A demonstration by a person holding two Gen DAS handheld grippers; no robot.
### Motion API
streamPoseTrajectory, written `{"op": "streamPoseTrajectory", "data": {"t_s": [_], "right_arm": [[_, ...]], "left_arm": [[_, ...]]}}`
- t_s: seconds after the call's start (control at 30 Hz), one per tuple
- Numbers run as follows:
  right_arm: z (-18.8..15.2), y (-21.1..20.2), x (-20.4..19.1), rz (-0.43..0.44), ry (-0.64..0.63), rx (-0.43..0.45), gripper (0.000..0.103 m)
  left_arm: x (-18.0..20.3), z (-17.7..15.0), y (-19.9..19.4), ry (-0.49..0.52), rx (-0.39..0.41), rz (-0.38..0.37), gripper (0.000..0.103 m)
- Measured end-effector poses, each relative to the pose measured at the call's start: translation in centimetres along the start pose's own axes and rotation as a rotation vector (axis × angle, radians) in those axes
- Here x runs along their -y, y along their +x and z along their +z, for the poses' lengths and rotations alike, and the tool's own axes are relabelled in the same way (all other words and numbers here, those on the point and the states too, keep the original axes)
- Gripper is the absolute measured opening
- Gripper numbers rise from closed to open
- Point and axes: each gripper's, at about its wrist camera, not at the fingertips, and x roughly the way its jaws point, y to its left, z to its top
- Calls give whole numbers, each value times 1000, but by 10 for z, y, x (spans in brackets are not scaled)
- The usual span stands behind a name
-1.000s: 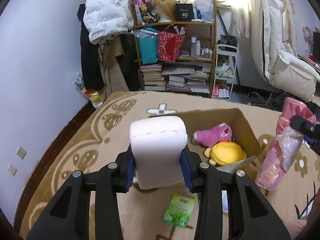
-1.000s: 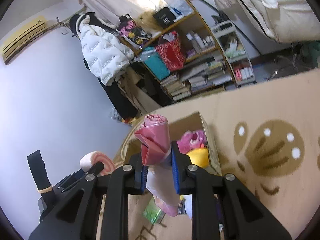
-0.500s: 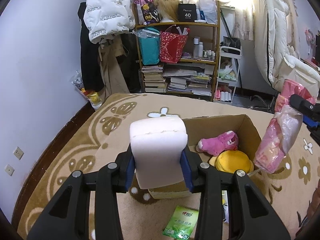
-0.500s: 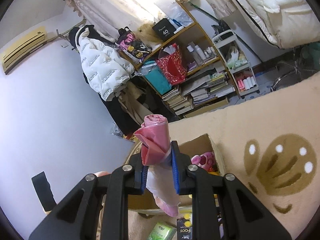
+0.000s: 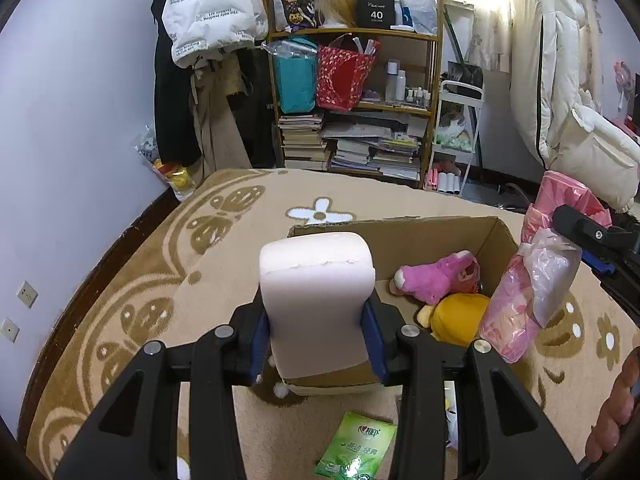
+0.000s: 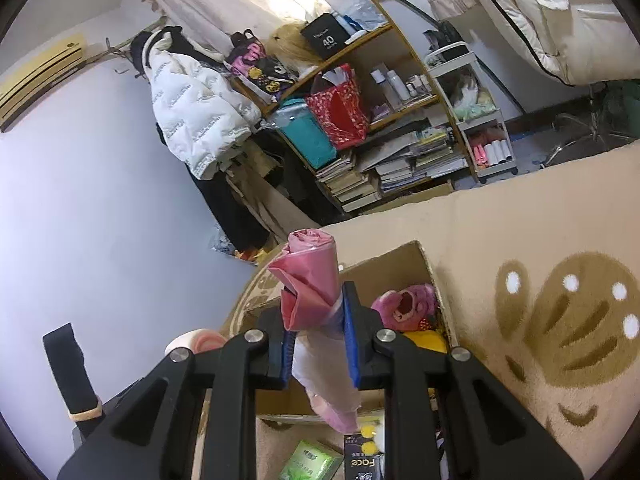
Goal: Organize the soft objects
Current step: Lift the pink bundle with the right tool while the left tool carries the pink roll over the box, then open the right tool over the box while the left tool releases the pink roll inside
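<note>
Two grippers: each one is squeezed tight on a soft thing, up in the air by the box.
Left gripper point(image 5: 318, 334): its blue pads pinch a white foam block point(image 5: 316, 300) on both sides. The block stands up straight between them.
Right gripper point(image 6: 318, 346): it grips a pink bundle point(image 6: 310, 284) in a see-through plastic bag. The bundle sticks up above the fingers and hangs down below them.
Hidden: the foam block covers the near left part of the box point(image 5: 400, 232), so I cannot tell what is in there. In the right view the bundle and fingers cover the middle of the box point(image 6: 428, 276).
Cut off: a green packet point(image 5: 356, 452) lies on the rug just in front of the box, half behind the left gripper. Some small things next to it are too hidden to name.
Hard to see: a bit of a hand point(image 5: 612, 400) shows at the right edge, blurry.
In the box: a pink plush toy point(image 5: 436, 276) lies at the back right. A yellow plush toy point(image 5: 456, 316) lies just in front, touching it.
Edges: the box top is open. The pink bundle hangs at the box's right wall, over the rim.
Room: bare rug point(image 5: 224, 240) lies to the left of the box and behind it. A full shelf point(image 5: 356, 100) stands far back by the wall.
</note>
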Motion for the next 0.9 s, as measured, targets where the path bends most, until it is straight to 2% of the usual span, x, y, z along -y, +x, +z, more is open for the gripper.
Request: {"op": "streamPoseTrajectory", "data": {"t_s": [0.23,0.37,0.43,0.5,0.6,0.63,0.67,0.77,0.83,0.9], "right_arm": [[0,6,5,-1,26,-24,26],[2,8,9,-11,20,-51,35],[1,9,14,-8,36,-59,36],[1,13,18,7,52,-92,36],[-3,16,21,1,58,-120,38],[-4,16,21,2,58,-124,41],[-5,15,21,0,59,-129,49],[-5,11,17,-10,39,-128,60],[-4,5,13,-33,8,-107,71],[-1,0,10,-35,-10,-87,90]], "left_arm": [[1,-2,6,5,-11,0,39],[2,-3,8,19,-30,-1,43],[3,-3,9,29,-33,8,46],[3,-3,9,21,-33,13,58],[1,-4,9,5,-26,31,64],[0,-5,8,9,-15,45,65],[1,-6,7,18,-8,55,70],[3,-6,7,38,-17,65,82],[4,-7,6,44,-22,77,85],[6,-9,5,52,-27,84,91]]}}
